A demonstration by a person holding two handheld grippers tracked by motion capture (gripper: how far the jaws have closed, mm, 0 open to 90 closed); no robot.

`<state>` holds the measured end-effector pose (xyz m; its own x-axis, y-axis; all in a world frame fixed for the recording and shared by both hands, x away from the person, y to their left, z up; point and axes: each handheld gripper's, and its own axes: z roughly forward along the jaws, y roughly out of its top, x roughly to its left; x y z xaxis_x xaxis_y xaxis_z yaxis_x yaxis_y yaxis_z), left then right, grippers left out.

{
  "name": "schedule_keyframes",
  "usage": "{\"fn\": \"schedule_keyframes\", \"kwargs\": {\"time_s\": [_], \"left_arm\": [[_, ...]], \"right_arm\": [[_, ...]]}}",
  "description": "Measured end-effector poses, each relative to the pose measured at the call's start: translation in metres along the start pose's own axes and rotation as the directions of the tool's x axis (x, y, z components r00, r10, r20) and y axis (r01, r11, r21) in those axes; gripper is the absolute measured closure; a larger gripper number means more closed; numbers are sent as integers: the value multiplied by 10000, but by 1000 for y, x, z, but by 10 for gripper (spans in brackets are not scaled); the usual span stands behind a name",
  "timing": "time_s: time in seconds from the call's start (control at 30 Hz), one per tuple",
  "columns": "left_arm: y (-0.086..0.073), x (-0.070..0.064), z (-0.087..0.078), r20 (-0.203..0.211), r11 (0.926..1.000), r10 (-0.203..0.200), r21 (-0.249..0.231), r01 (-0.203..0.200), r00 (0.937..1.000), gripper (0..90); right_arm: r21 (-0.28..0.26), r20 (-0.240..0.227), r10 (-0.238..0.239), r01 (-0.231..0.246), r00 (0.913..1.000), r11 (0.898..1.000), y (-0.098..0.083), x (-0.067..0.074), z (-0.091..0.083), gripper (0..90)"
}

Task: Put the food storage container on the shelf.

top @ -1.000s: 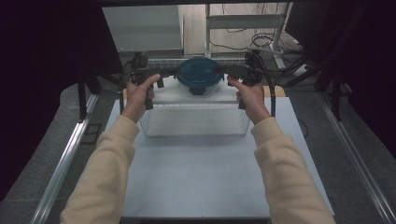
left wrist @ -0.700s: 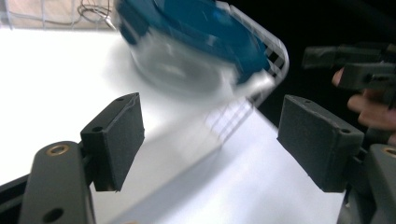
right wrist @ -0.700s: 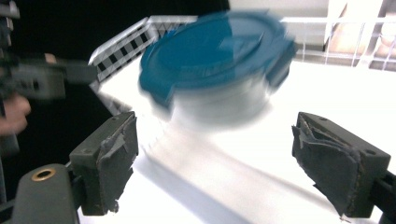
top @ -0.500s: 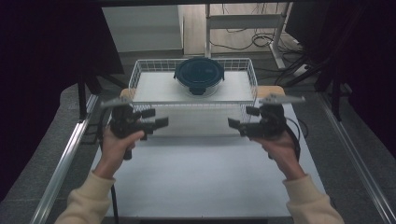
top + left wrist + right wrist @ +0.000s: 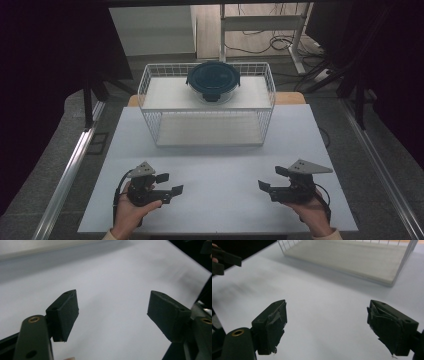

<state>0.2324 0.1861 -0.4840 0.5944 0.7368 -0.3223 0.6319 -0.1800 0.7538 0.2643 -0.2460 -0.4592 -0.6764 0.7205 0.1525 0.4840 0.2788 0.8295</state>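
While both hands sit low over the near part of the white worktop (image 5: 215, 165), the left tongs (image 5: 168, 184) and the right tongs (image 5: 269, 181) point inward toward each other, well apart, with bare surface between them. In the left gripper view, the left tongs (image 5: 112, 315) stand released: the two black pads (image 5: 65, 312) are spread wide, nothing lies between them, and their jaws have just been closing a little. In the right gripper view, the right tongs (image 5: 327, 325) are likewise released, their worn, frayed pads (image 5: 272, 325) held wide over the bare white surface with nothing in the gap.

The white wire basket (image 5: 150, 82) stands at the far side of the worktop, well apart from both tongs. It has two levels. On its upper level sits a round container (image 5: 214, 80) with a dark blue lid, placed near the middle and toward the back. The lower level holds a pale board. In the right gripper view the basket's lower corner (image 5: 402, 267) shows ahead of the right tongs, and the other tongs (image 5: 225, 258) show at the upper left edge.

A grey three-cornered plate tops each gripper in the high view, and a cable trails from each toward the person's wrist.
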Motion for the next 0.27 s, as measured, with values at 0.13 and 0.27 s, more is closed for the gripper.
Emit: {"fn": "schedule_keyframes", "kwargs": {"time_s": [0.13,0.27], "left_arm": [[2,-5,-6,-477,9989,297,-340,-313,9984,228],[3,-4,-11,-661,9977,516,-407,-544,9965,218]], "right_arm": [[-260,332,-158,167,9993,9995,0,5,-1,145],[-419,497,-93,114,9987,9991,1,5,-2,126]]}}
